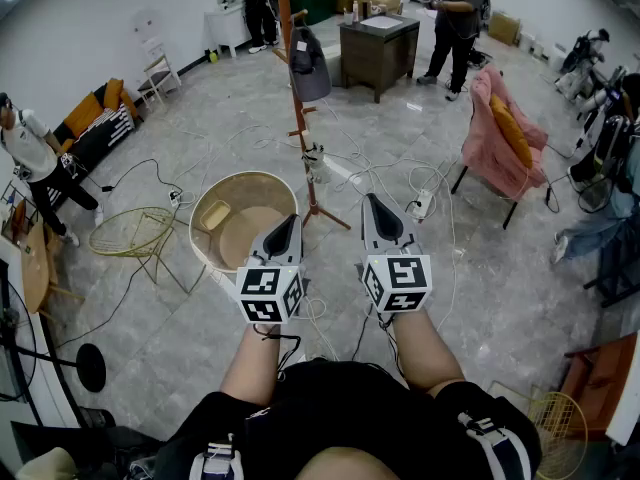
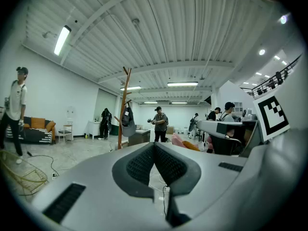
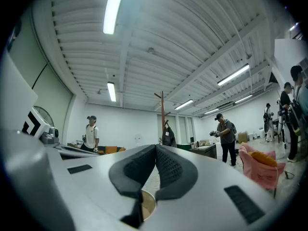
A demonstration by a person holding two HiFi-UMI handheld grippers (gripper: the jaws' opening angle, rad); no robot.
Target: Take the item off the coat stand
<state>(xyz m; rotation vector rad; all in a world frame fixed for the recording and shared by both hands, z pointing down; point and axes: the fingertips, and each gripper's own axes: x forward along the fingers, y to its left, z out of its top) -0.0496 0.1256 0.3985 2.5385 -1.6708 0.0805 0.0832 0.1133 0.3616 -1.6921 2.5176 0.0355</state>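
The person holds both claws out low and side by side over the grey floor (image 1: 180, 338). The marker cubes face back toward the body.

The left claw (image 1: 291, 219) is closed. In the left gripper view its ribbed black pads meet at the tips, and nothing sits between them. The right claw (image 1: 371, 199) is closed in the same way. In the right gripper view its pads touch at the tips and hold nothing.

The wooden coat stand (image 1: 304, 123) stands upright, well ahead of both claws and roughly between their lines of aim. A dark grey item (image 1: 308, 66) hangs high on the stand from one of its pegs, close against the pole. A small white tag shows near its top. Whether it is a bag or a garment cannot be told. It is well apart from both claws, and neither touches it.

A round beige basket (image 1: 243, 176) sits on the floor just ahead of the left claw, with the foot of the stand just beside it. A chair draped in pink cloth (image 1: 490, 128) stands off to the right. A dark wooden table (image 1: 378, 48) stands farther back, beyond the stand. A person (image 1: 455, 18) stands beside that table.
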